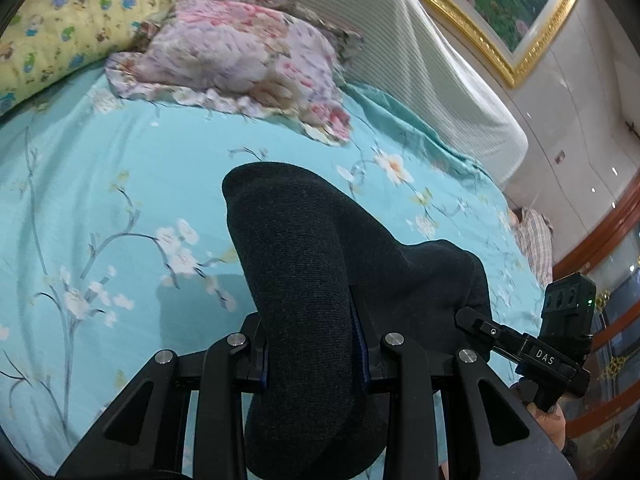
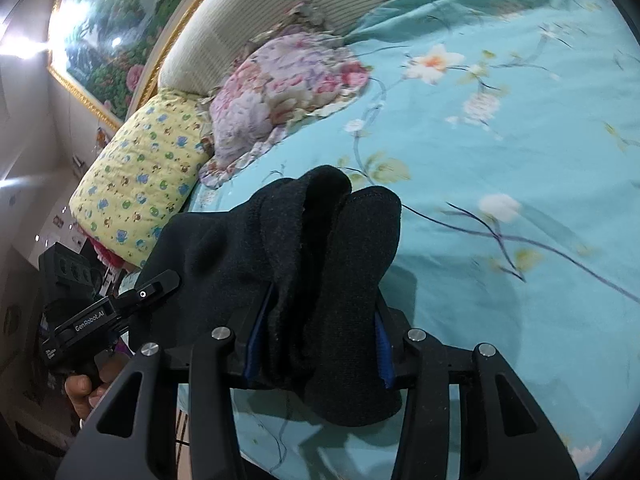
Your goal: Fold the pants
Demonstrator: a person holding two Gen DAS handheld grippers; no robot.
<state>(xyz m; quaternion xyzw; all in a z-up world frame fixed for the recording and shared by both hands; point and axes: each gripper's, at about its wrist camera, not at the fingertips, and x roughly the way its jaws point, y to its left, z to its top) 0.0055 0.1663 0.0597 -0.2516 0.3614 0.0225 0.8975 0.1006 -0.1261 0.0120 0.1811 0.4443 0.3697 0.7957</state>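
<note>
The pants [image 1: 304,264] are dark charcoal knit fabric, held up off the bed between both grippers. My left gripper [image 1: 312,344] is shut on a thick fold of them; the cloth bulges forward over the jaws and hangs below. My right gripper [image 2: 320,340] is shut on another bunched part of the pants [image 2: 320,248], which drapes left toward the left gripper [image 2: 120,308], seen from the side. The right gripper also shows at the right edge of the left wrist view [image 1: 532,348]. Both sets of fingertips are hidden by cloth.
The bed sheet [image 1: 120,200] is turquoise with white blossoms. A pink floral pillow [image 1: 248,60] and a yellow patterned pillow [image 1: 68,20] lie at the head, against a beige ribbed headboard [image 1: 420,52]. A gold-framed painting [image 1: 500,8] hangs above. A checked cloth [image 1: 536,240] lies at the bed's edge.
</note>
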